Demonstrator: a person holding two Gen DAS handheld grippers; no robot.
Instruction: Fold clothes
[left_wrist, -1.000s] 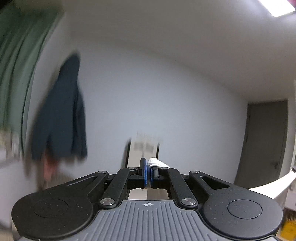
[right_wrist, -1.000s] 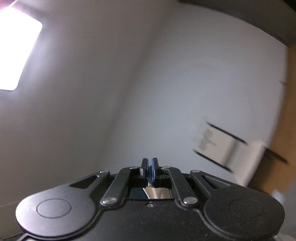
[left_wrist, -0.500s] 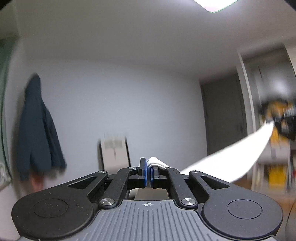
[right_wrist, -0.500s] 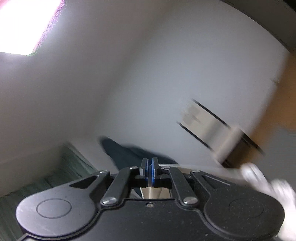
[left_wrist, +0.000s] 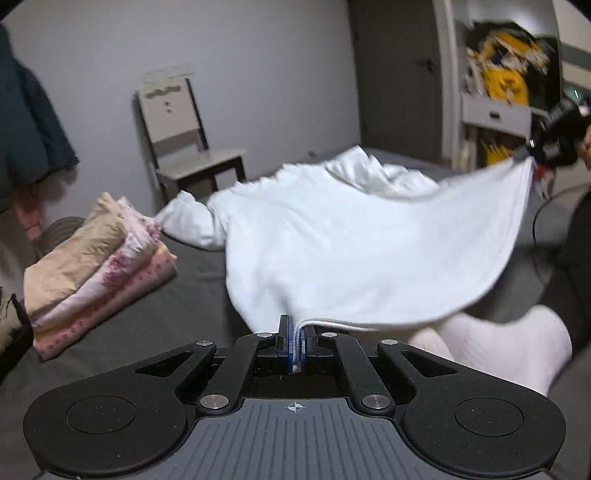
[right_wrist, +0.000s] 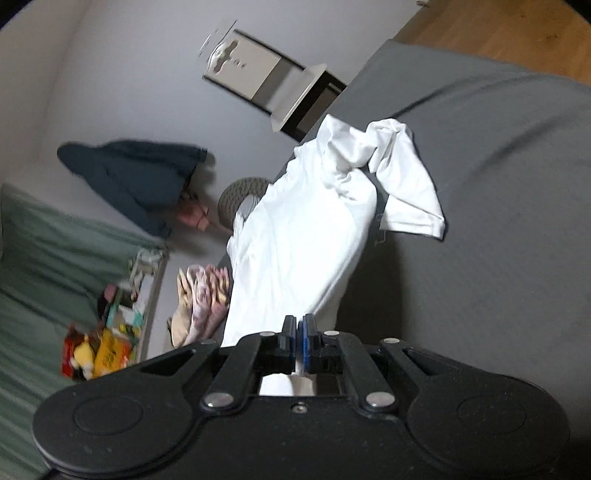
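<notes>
A white shirt is stretched in the air above the grey bed, its far end and sleeves dragging on the cover. My left gripper is shut on a hem corner of the shirt. In the left wrist view the right gripper holds the other corner at the upper right. Seen from the right wrist, the white shirt hangs away from my right gripper, which is shut on its edge, with a sleeve lying on the grey bed.
A stack of folded clothes, beige and pink, lies on the bed's left side. A chair stands by the wall and a dark jacket hangs at left. The person's white-socked feet rest on the bed at right.
Both grippers swung down from pointing at the ceiling and wall toward the bed. The white shirt, carried in both, has come into full view, spread over the cover.
</notes>
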